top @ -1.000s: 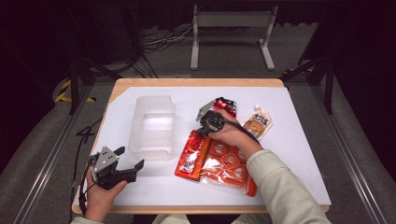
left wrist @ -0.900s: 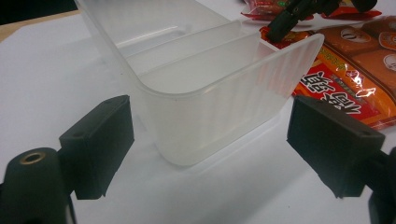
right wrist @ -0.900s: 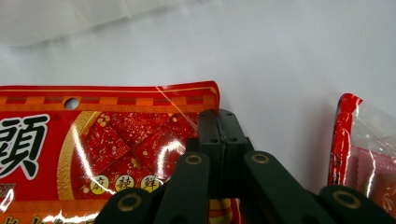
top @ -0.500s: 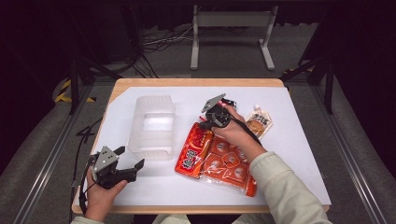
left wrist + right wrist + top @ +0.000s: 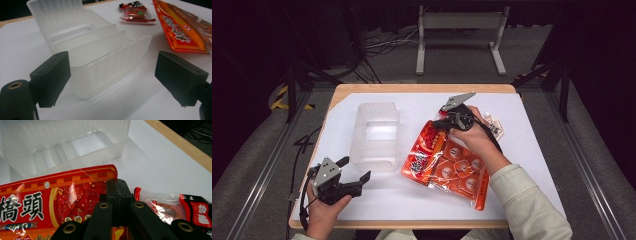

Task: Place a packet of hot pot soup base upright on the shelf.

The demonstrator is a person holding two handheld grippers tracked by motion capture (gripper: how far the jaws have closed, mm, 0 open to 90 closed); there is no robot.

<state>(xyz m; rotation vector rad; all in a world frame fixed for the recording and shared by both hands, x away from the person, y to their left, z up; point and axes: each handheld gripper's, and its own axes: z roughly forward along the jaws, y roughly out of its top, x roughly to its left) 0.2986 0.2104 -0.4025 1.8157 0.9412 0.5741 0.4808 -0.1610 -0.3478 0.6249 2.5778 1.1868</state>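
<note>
A large red and orange snack bag (image 5: 447, 165) lies mid-table with its far edge lifted. My right gripper (image 5: 438, 124) is shut on that edge; in the right gripper view the black jaws (image 5: 117, 192) meet on the bag (image 5: 50, 202). A clear plastic container (image 5: 376, 135) stands to the left of the bag, open side up and empty. Near the table's front left corner my left gripper (image 5: 354, 169) is held open, pointing toward the container. In the left gripper view its jaws (image 5: 112, 72) stand wide apart in front of the container (image 5: 100, 50), apart from it.
A small red snack packet (image 5: 135, 11) lies beyond the container, and also shows beside the right jaws (image 5: 175, 207). A pale packet (image 5: 495, 126) peeks out behind the right hand. The white mat (image 5: 532, 150) covers a wooden table (image 5: 422, 88).
The right gripper has risen and moved away from the person, pulling the bag's far edge up with it. The left gripper has stayed in place.
</note>
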